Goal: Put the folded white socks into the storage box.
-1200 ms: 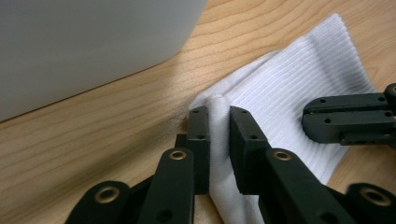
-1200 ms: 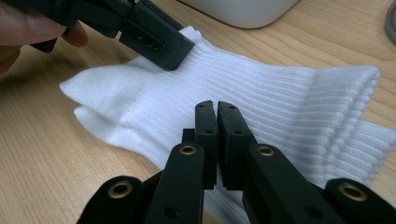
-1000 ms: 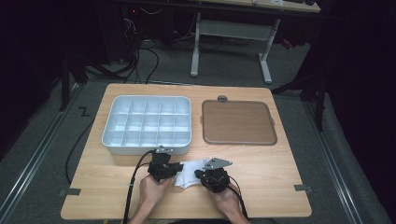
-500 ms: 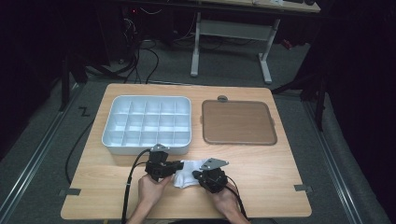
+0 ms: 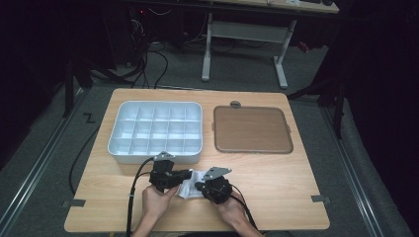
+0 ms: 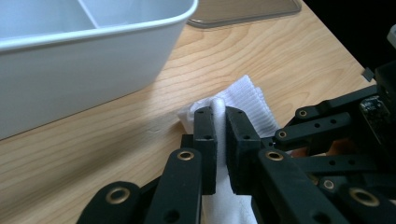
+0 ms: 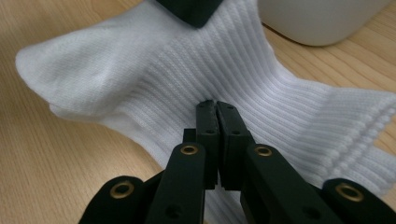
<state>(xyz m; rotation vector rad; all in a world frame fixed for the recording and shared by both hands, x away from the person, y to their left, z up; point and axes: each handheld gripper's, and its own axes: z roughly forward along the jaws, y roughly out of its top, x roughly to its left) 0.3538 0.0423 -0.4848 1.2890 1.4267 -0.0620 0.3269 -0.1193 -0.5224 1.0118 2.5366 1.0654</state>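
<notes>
Both pinch the white sock (image 5: pixel 190 183): left hand-held gripper (image 6: pixel 221 122) on a fold, right hand-held gripper (image 7: pixel 217 113) on the ribbing. Risk: thin bites slip when pulled apart, sock drops to worktop (image 5: pixel 276 173)

The light wooden rectangular table (image 5: pixel 276 182) carries 3 things. A white plastic tray of small square compartments (image 5: pixel 156 131) sits far left, with a flat brown rounded-corner mat (image 5: pixel 251 129) just right of it. A white ribbed sock (image 5: pixel 191 183) lies at the near edge, centre.
</notes>
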